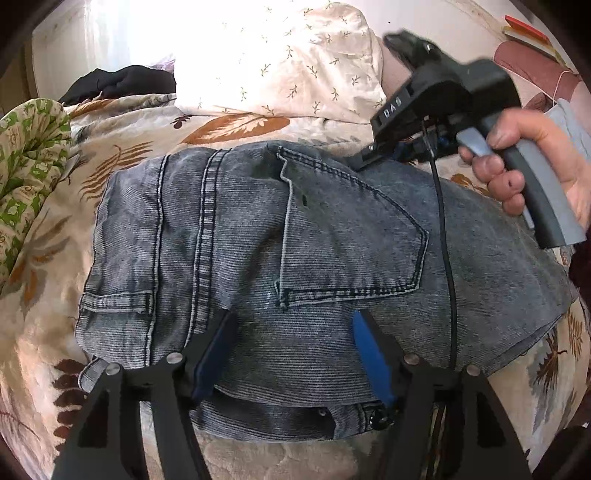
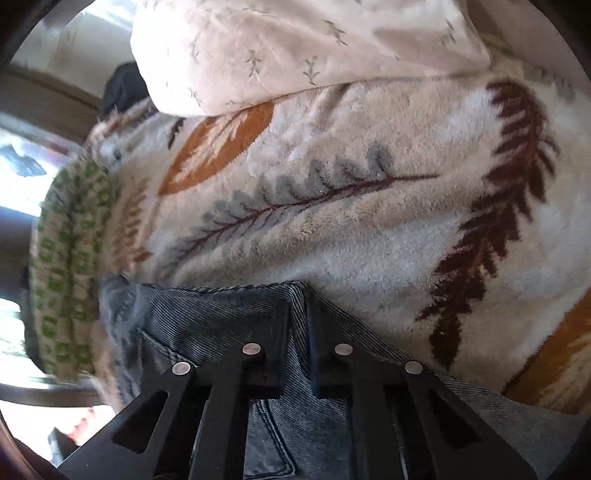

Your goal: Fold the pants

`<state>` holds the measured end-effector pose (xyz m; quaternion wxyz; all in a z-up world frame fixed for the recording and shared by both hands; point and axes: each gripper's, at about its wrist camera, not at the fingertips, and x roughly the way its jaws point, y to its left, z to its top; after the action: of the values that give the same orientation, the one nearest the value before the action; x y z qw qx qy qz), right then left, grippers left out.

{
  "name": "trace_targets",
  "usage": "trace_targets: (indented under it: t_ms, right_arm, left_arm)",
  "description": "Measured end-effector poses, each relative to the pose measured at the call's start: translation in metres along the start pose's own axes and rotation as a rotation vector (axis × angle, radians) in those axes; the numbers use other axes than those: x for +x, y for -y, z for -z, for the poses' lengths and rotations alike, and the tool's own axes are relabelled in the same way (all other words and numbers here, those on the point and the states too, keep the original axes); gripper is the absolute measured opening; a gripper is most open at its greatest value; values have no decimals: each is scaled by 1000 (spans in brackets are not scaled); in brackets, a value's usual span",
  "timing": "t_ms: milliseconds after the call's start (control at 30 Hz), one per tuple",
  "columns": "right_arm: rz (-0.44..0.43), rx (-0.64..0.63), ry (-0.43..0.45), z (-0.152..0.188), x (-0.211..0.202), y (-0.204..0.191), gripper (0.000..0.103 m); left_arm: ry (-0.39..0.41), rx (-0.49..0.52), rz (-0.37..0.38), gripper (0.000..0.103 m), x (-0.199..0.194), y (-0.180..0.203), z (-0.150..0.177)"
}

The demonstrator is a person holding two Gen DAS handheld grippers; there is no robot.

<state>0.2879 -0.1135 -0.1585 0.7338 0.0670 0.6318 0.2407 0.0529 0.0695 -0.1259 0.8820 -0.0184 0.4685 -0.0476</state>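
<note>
Grey corduroy-look jeans (image 1: 229,236) lie folded on a leaf-patterned blanket (image 1: 122,155), back pocket (image 1: 351,243) facing up. In the left wrist view my left gripper (image 1: 291,336) stands open just over the waistband end of the jeans, with its blue pads (image 1: 369,354) apart and nothing pinched between them. A hand (image 1: 524,162) holds the right gripper at the far right edge of the jeans. In the right wrist view my right gripper (image 2: 298,301) is shut on a ridge of the jeans (image 2: 207,317) at their edge, and the fabric bunches up between its black fingers.
A white sprigged pillow (image 1: 280,55) lies beyond the jeans. A green-patterned cloth (image 1: 33,155) is bunched at the left, and a black garment (image 1: 122,81) sits behind it. Books (image 1: 528,33) show at the top right. Blanket (image 2: 332,206) stretches past the jeans' edge.
</note>
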Motion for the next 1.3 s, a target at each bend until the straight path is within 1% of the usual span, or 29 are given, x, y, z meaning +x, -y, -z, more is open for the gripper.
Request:
trace_targets:
  t_ms: [33,100,133,200,233,267,300,333,400,433,500,533,600,633,700,733,767,833,867,900,967,1033,1067,1133,1200,1233,1267,1300]
  right_arm:
    - [29,-29,4,-1,-4,-8,8]
    - [55,-51,17,-3,-11,-16,8]
    - [53,-55,32,-4,-16,-18,8]
    - [18,-35,69,-7,-23,-16,8]
    - [-5,-18,102,-8,-27,-12,7]
    - [-9,-10,119,-8,-27,-9,7]
    - [6,5,122,-8,-22,-4,7]
    - [15,29,103,-7,-13,1,7]
    - [2,61,84,-1,-5,8,8]
    - [-4,59,113,4,-9,7,8]
    - [-9,62,201,15,-30,3,11]
    - [-10,66,223,20,-37,1,11]
    - [41,44,273,29,-50,-12,11]
    - [44,33,281,33,-51,-16,11]
    - [48,32,288,41,-49,-24,11]
    - [46,34,274,43,-43,-25,11]
    - [45,54,240,42,-31,-24,11]
    - [97,99,212,44,-14,-14,10]
    - [104,105,209,42,-5,-9,10]
    - [100,123,217,40,1,-3,7]
    - [68,183,232,36,6,8,5]
    - [35,218,237,36,0,11,9]
    - [35,210,249,38,-6,8,11]
    - [48,169,307,52,-26,-1,19]
    - [4,156,348,78,-50,-1,44]
    - [-14,160,364,91,-60,1,49]
    - [-15,167,391,108,-74,6,53]
    - [0,172,413,127,-87,11,53]
  left_arm:
    - [-1,-3,1,69,0,0,0]
    - [-4,-7,0,69,0,0,0]
    - [-5,-9,0,70,0,-1,0]
    - [-4,-8,-2,70,0,0,0]
    - [-3,-6,-5,70,0,1,0]
    - [-1,-2,-8,70,0,2,1]
    - [-1,2,-11,70,0,2,1]
    - [0,6,-12,70,0,3,1]
    - [-2,3,-10,70,0,2,1]
    - [-2,0,-10,70,0,2,1]
    - [-3,2,-19,70,-1,4,2]
    - [-3,7,-24,70,-1,5,3]
    - [-3,14,-33,71,-1,6,4]
    - [-2,18,-37,71,-2,7,5]
    - [-1,22,-42,71,-2,7,6]
    - [0,22,-44,71,-2,7,6]
    - [1,25,-45,71,-1,7,6]
    - [2,34,-49,71,-1,8,6]
    - [2,37,-50,71,-1,8,6]
    - [2,39,-50,71,-1,8,6]
    - [3,44,-50,71,0,8,6]
    - [5,49,-51,72,0,8,6]
    - [9,50,-51,72,0,8,7]
    - [15,58,-59,73,0,8,7]
    - [27,73,-79,75,0,10,7]
    - [38,83,-92,75,-1,12,7]
    - [52,97,-110,76,-2,14,8]
    - [63,109,-125,77,-3,16,10]
